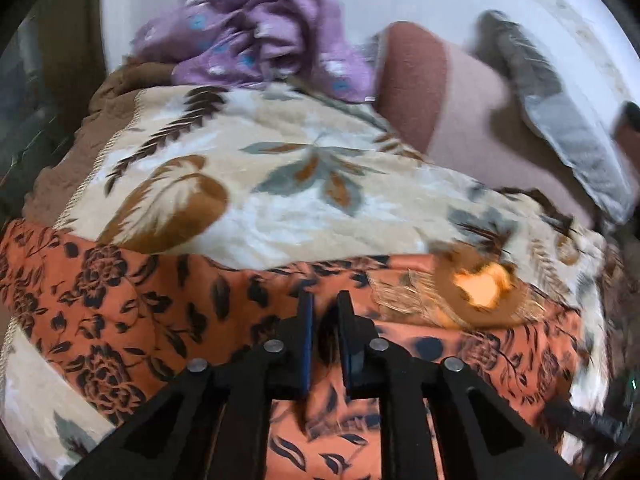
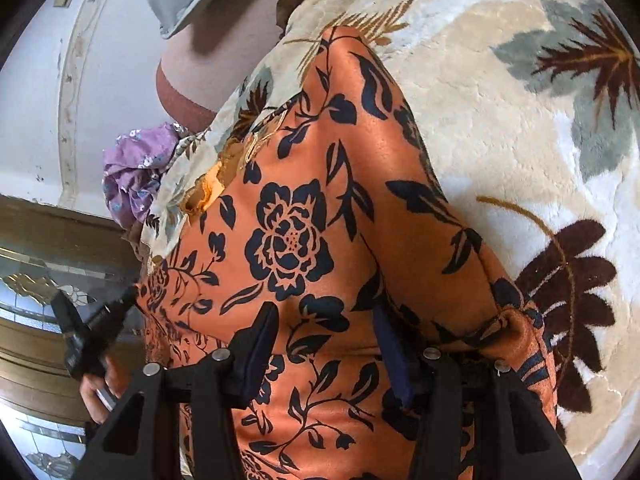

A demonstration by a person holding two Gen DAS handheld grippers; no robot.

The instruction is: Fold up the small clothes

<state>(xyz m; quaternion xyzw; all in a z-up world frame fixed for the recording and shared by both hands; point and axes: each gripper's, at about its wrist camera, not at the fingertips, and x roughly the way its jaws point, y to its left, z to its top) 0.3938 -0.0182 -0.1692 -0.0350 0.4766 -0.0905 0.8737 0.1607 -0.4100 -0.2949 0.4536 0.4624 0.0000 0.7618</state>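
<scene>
An orange garment with a black flower print (image 1: pixel 140 300) lies across a cream leaf-patterned blanket (image 1: pixel 280 200). In the left wrist view my left gripper (image 1: pixel 325 304) has its jaws nearly together, pinching the garment's upper edge. In the right wrist view the same garment (image 2: pixel 288 240) rises in a long ridge. My right gripper (image 2: pixel 326 320) stands half wide, and a thick fold of the cloth fills the gap and drapes over the right finger (image 2: pixel 394 356). The left gripper (image 2: pixel 128 298), held by a hand (image 2: pixel 96 392), meets the garment's left edge.
A crumpled purple cloth (image 1: pixel 256 36) lies at the blanket's far end against a white wall. A pink and brown cushion (image 1: pixel 460 120) and a grey pillow (image 1: pixel 560 120) sit to the right of it. Wooden furniture with glass panels (image 2: pixel 48 264) stands beyond the bed.
</scene>
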